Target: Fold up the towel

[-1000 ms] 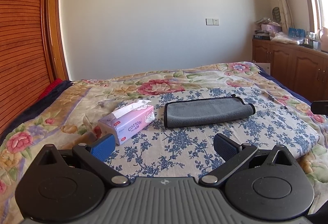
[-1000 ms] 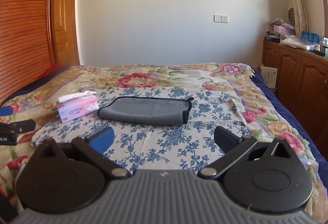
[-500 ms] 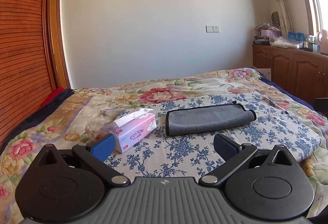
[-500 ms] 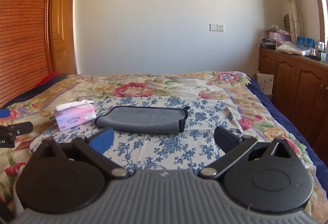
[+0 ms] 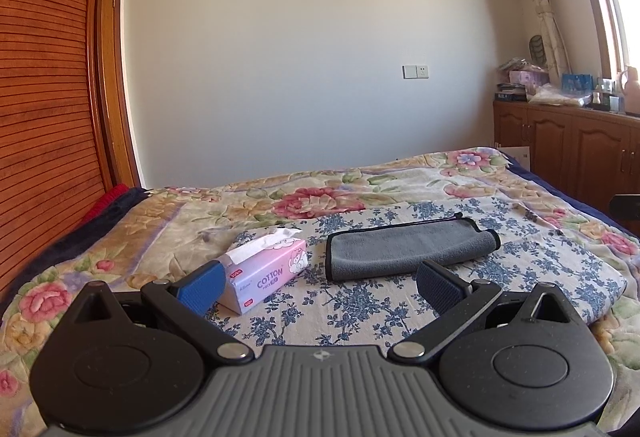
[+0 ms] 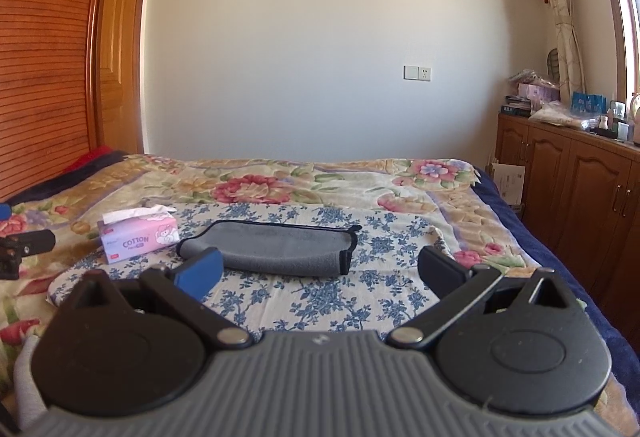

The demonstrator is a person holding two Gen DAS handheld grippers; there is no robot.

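Note:
A grey towel with black edging [image 5: 408, 247] lies folded into a long strip on a blue-flowered cloth [image 5: 360, 301] on the bed; it also shows in the right wrist view [image 6: 280, 247]. My left gripper [image 5: 320, 285] is open and empty, held back from the towel's near edge. My right gripper [image 6: 320, 273] is open and empty, also short of the towel. The left gripper's tip [image 6: 24, 243] shows at the left edge of the right wrist view.
A pink tissue box [image 5: 266, 271] lies just left of the towel, seen also in the right wrist view [image 6: 138, 239]. The bed has a floral quilt [image 5: 320, 197]. A wooden wardrobe [image 5: 48, 97] stands left, wooden cabinets [image 6: 568, 189] with clutter right.
Both grippers have tilted upward and drawn slightly back, so the towel and tissue box sit lower in both views. The towel and box have not moved. Both grippers stay open.

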